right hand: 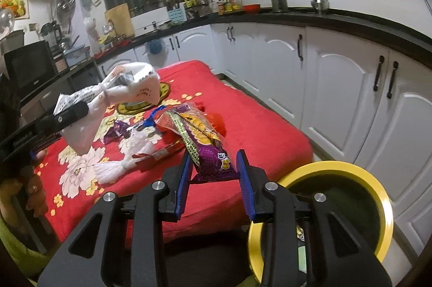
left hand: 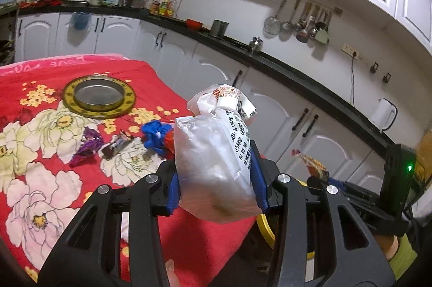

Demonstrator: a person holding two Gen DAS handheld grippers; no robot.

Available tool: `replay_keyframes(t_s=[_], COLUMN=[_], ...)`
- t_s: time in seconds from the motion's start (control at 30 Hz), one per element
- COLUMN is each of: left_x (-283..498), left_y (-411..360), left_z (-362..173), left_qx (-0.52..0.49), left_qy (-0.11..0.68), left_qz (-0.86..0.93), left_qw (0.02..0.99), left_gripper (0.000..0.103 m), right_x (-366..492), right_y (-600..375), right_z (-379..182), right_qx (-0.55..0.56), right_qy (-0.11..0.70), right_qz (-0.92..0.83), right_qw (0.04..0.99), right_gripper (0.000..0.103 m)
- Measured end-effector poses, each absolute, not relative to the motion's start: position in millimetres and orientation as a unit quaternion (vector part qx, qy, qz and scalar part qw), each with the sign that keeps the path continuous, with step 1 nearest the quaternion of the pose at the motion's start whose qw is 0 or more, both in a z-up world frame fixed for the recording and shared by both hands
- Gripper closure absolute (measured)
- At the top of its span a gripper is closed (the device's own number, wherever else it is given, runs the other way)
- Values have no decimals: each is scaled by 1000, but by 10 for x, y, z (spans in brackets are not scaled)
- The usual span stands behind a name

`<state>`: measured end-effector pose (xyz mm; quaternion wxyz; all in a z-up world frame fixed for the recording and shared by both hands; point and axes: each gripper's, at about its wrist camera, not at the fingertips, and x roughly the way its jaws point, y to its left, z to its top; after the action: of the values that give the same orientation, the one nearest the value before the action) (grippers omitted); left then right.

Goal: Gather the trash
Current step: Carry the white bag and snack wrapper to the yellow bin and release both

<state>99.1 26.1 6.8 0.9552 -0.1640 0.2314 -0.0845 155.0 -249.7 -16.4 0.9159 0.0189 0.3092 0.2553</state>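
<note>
My left gripper (left hand: pixel 216 179) is shut on a white plastic bag (left hand: pixel 213 160) with printed text, held above the table's edge. The right wrist view shows that bag (right hand: pixel 127 90) hanging over the red cloth. My right gripper (right hand: pixel 216 171) is shut on a purple and orange snack bag (right hand: pixel 210 152), just left of a yellow-rimmed bin (right hand: pixel 334 165) that stands on the floor. On the cloth lie a purple wrapper (left hand: pixel 87 145), a small dark wrapper (left hand: pixel 116 146), a blue wrapper (left hand: pixel 156 134) and a white wrapper (right hand: pixel 121 165).
The table wears a red floral cloth (left hand: pixel 40 179) and bears a gold-rimmed metal dish (left hand: pixel 98 96). White cabinets (right hand: pixel 337 98) under a black counter run along the far side and right. A person's hand (right hand: pixel 35 195) shows at the left.
</note>
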Motion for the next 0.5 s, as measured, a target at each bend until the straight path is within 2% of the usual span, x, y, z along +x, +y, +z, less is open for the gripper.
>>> replay_keyframes(t_s=[0.5], left_x=[1014], left_y=[-165], left_z=[-2], left_qx=[-121], left_qy=[254], left_qz=[-121], left_qw=[952], left_gripper=[68], right_x=[1512], right_y=[-2958], right_z=[-158], right_qx=[46], right_qy=[297], right_qz=[206], right_qw=[931], right_gripper=[71])
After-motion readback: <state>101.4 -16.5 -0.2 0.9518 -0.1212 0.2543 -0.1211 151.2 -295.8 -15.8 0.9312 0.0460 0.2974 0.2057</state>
